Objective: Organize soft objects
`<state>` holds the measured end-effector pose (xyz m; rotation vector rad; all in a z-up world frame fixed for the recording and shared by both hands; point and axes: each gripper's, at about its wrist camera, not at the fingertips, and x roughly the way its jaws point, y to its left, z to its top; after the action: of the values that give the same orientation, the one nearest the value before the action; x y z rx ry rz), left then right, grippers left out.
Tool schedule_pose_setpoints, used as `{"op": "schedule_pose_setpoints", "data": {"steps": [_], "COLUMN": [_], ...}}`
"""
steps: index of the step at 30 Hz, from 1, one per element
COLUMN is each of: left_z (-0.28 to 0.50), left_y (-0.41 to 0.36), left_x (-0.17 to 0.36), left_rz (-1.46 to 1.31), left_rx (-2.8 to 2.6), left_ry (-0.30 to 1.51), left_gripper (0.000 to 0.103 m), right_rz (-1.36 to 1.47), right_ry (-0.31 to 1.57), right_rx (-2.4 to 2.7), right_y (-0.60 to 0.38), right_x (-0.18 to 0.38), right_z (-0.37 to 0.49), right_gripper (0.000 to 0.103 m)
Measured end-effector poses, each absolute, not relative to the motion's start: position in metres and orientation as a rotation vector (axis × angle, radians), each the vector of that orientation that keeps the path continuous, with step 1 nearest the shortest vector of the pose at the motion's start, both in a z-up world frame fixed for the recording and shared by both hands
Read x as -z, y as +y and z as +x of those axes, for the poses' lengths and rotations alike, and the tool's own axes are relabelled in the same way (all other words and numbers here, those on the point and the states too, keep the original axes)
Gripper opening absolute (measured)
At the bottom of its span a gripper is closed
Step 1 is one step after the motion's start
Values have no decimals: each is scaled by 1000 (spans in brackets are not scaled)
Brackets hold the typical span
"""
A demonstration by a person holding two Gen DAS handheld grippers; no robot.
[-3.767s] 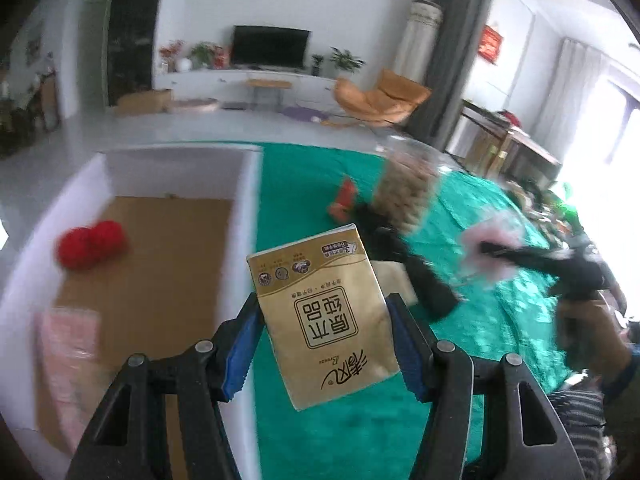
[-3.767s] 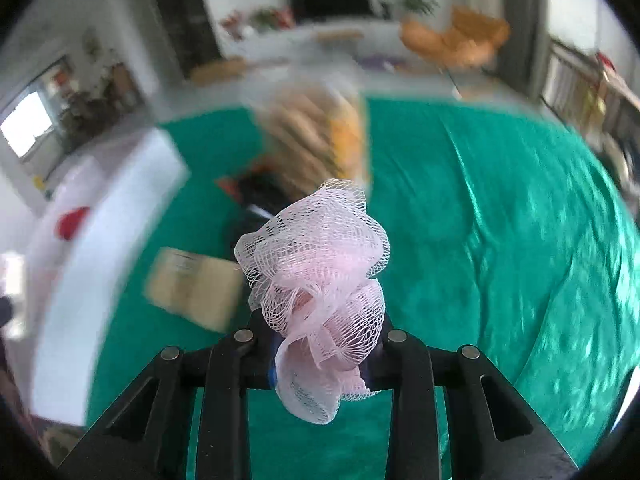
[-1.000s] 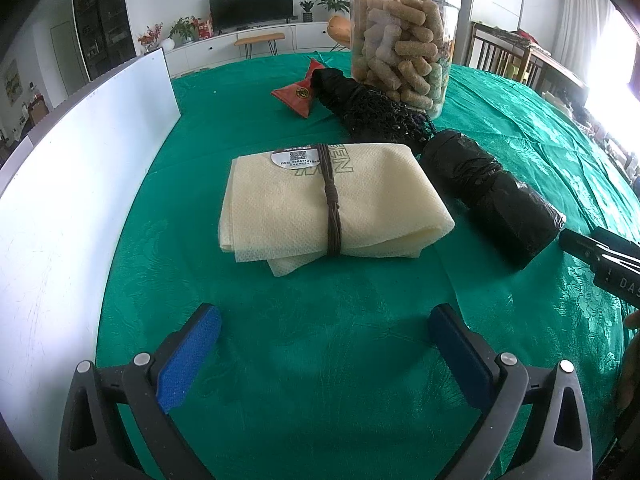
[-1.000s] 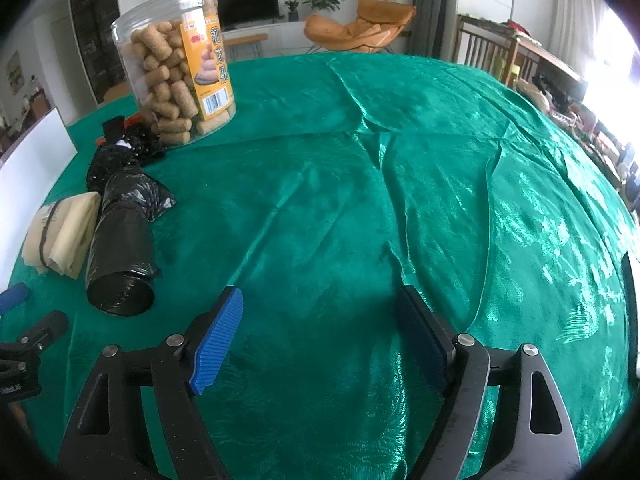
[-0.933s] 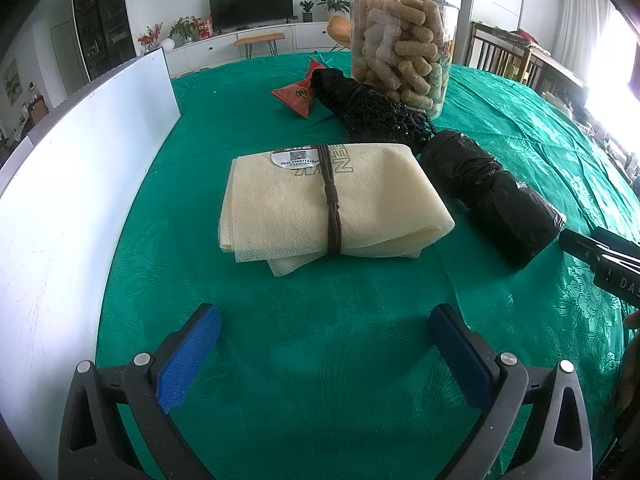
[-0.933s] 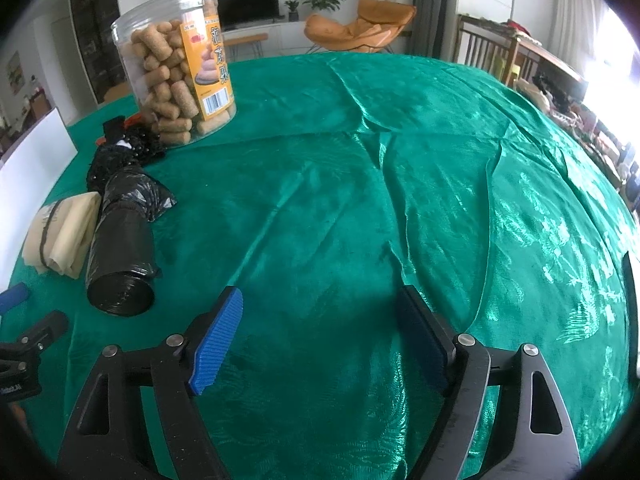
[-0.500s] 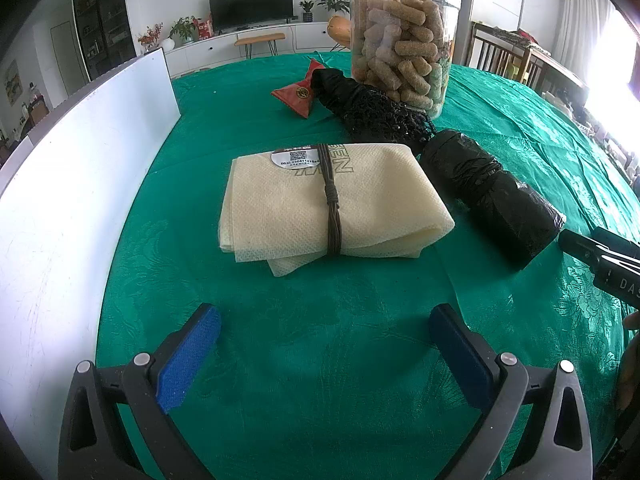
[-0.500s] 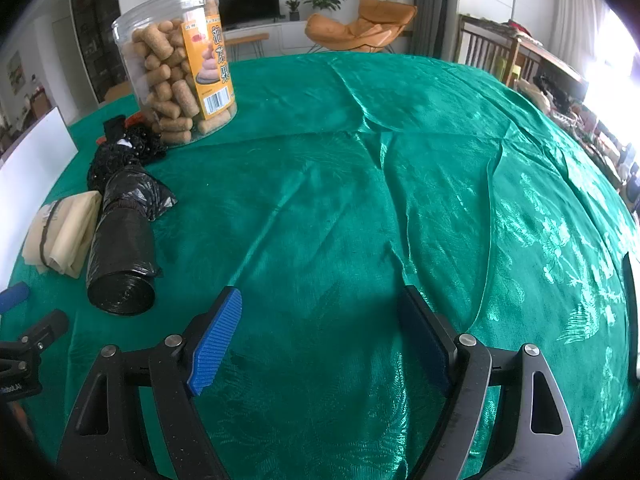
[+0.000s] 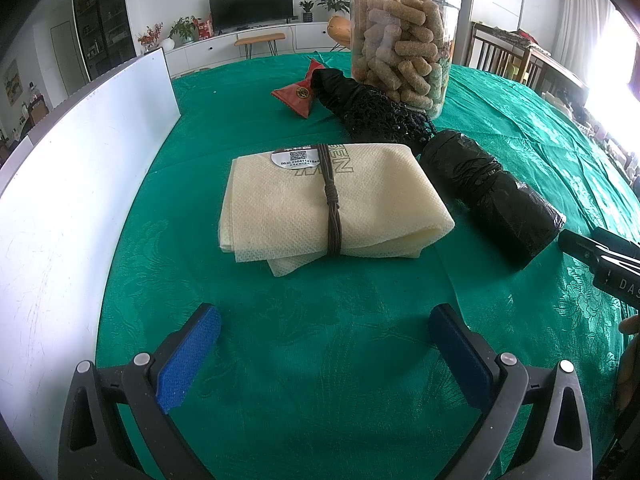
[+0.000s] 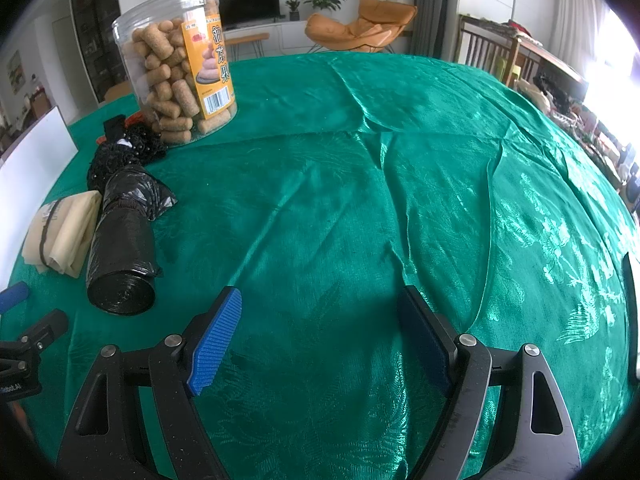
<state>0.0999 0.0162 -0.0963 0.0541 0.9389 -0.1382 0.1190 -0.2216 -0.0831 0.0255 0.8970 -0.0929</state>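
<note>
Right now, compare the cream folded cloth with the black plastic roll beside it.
The cream folded cloth lies flat in layers; the black plastic roll is a cylinder on its side. The cloth is matte and woven, tied with a dark cord; the roll is glossy and crinkled. Both rest on the green tablecloth, untouched by either gripper.

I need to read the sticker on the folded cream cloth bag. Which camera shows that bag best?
The left wrist view: the folded cream cloth bag lies centred, its top face, sticker and cord visible. The right wrist view shows only its end, edge-on at far left.

Sharp daylight frames, right-side window glare, fisheye-warped edges
</note>
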Motion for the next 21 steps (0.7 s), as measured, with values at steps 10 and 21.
{"op": "schedule_pose_setpoints", "data": {"steps": [10, 21], "left_z": [100, 100], "left_y": [16, 16], "left_x": [96, 96], "left_rz": [54, 54], "left_rx": [138, 138], "left_ry": [939, 938], "left_gripper": [103, 103], "right_rz": [-3, -11], "right_ry": [909, 932], "right_rx": [60, -262], "right_y": [-219, -107], "right_x": [83, 20], "right_z": [122, 214], "right_gripper": [87, 83]}}
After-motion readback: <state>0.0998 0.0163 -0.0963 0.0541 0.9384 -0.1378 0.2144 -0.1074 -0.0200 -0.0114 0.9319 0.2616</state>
